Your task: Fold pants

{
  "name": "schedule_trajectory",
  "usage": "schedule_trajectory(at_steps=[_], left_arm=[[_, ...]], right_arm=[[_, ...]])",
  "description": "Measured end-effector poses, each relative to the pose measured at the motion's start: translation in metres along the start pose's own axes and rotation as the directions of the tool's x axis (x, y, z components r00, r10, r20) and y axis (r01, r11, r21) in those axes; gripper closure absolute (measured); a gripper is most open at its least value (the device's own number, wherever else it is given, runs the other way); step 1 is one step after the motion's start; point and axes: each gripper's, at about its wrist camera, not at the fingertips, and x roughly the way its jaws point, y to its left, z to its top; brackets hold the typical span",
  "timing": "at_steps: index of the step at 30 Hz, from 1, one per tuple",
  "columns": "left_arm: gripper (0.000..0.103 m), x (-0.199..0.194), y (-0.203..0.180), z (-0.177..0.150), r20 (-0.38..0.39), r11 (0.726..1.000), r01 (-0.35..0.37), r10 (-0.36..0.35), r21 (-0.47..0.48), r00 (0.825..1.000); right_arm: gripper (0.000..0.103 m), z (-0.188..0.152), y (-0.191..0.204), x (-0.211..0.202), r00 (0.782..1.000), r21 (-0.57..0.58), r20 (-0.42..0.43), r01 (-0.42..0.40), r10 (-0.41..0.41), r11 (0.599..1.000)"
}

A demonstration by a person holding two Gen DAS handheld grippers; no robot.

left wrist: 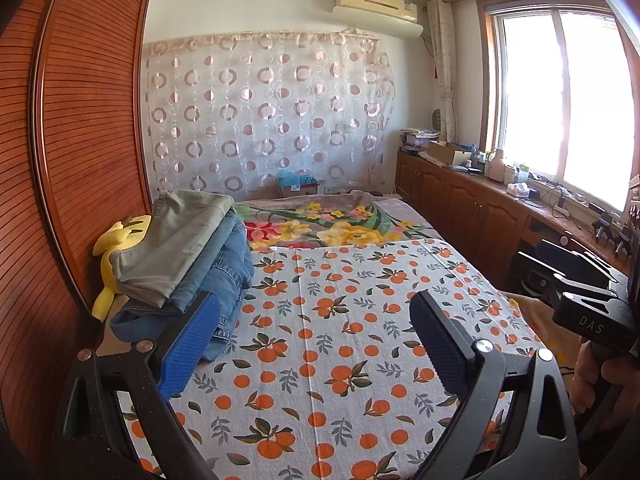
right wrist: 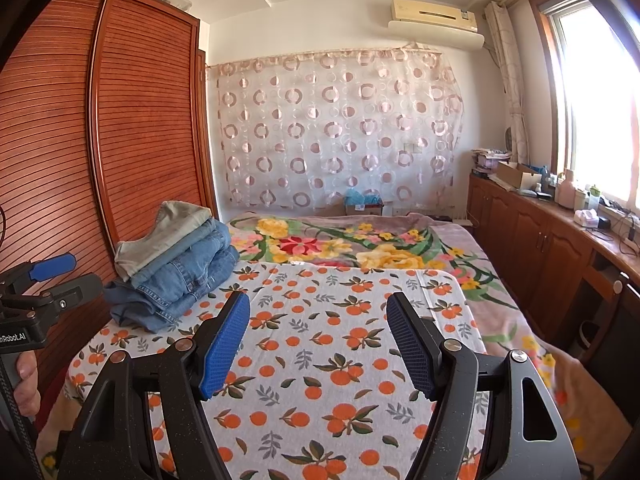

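A stack of folded pants [left wrist: 188,256] lies at the left of the bed, blue jeans under a grey-green pair; it also shows in the right wrist view [right wrist: 176,268]. My left gripper [left wrist: 316,320] is open and empty above the orange-print sheet [left wrist: 340,340], its left pad close beside the stack. My right gripper [right wrist: 318,328] is open and empty over the same sheet [right wrist: 320,380], to the right of the stack. The right gripper shows at the right edge of the left wrist view [left wrist: 588,300], and the left gripper at the left edge of the right wrist view [right wrist: 48,280].
A wooden slatted wardrobe [right wrist: 100,140] stands along the bed's left side. A yellow plush toy [left wrist: 116,248] lies behind the stack. A floral blanket [right wrist: 360,248] covers the far bed. A low wooden cabinet [right wrist: 540,240] with clutter runs under the window at right.
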Motion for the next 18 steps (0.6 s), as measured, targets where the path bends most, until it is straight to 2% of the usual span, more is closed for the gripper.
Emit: schedule_trajectory(at_steps=[18], left_arm=[[0.007,-0.0004,-0.0001,-0.0002,0.000,1.000,-0.002,0.002,0.001,1.000]], right_arm=[[0.030,-0.0016,-0.0008,-0.0014,1.000,-0.002,0.002,-0.003,0.003,1.000]])
